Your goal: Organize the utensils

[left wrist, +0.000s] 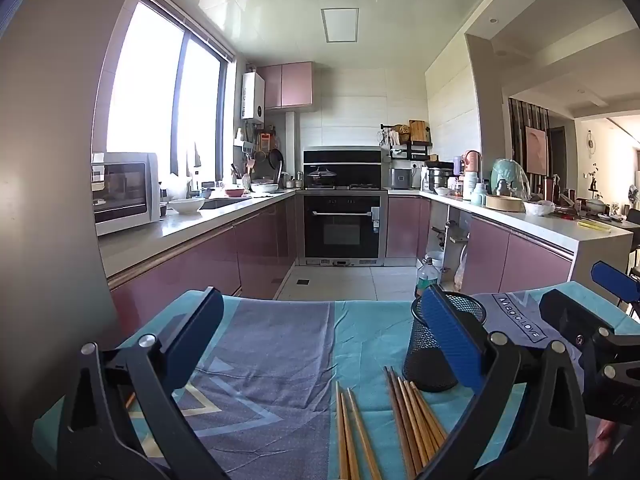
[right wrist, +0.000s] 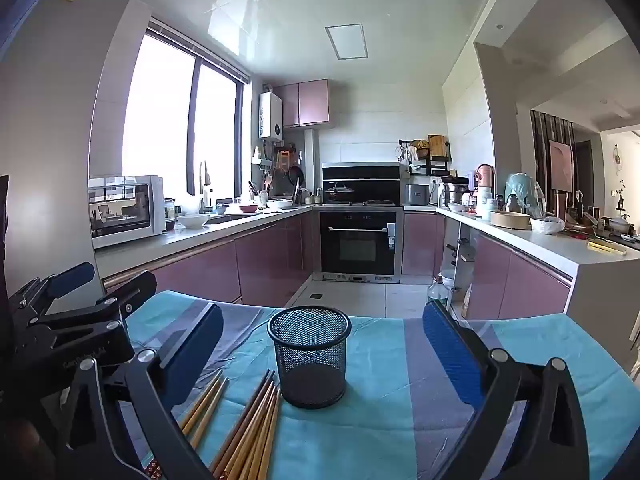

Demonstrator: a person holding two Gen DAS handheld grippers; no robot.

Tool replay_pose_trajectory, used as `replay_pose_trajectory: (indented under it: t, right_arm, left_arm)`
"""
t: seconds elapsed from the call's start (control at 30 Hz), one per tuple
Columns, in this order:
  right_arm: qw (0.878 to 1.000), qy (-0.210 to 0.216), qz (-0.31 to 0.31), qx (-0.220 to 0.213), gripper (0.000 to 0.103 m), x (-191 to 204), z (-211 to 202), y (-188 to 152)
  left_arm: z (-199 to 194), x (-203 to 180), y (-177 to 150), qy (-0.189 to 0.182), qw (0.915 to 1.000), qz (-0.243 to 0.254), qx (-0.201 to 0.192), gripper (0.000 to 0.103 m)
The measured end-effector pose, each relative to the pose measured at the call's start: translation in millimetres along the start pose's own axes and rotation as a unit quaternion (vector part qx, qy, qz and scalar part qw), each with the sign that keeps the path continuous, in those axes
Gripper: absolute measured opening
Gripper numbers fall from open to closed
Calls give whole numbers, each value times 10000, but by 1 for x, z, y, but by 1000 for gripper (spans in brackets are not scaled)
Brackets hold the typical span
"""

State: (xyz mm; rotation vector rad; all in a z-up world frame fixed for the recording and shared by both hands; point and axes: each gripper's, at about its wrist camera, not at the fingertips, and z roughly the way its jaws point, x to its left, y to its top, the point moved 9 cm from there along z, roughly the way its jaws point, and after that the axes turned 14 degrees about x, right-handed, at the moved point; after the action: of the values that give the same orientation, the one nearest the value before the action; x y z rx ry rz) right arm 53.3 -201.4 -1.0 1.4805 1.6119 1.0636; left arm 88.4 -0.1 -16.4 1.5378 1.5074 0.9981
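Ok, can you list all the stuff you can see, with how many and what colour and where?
Mesh cup: one, black, upright and empty on the cloth.
Chopsticks: two loose bunches, brown wood, lying flat on the cloth just in front of the cup; exact number unclear.
Cloth: one, teal with grey-purple bands, covering the table.
Microwave: one, white, on the left counter.
Bowl: one, white, beside the microwave.
Oven: one, black, built in at the back.
Cabinets: many, pink-purple, under the counters.
Bottle: one, clear plastic, on the floor.
Left gripper: one, black with blue pads, open, empty.
Right gripper: one, same colours, open, empty.
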Motion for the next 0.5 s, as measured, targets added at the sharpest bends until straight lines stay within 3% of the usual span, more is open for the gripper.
replay_pose_trajectory:
  t: [0.5]
  right_arm:
    - [9999,-25,-22,-110,96,5,1,3]
  left_arm:
    - [-5,0,6,-38,9997,-53,-238,98]
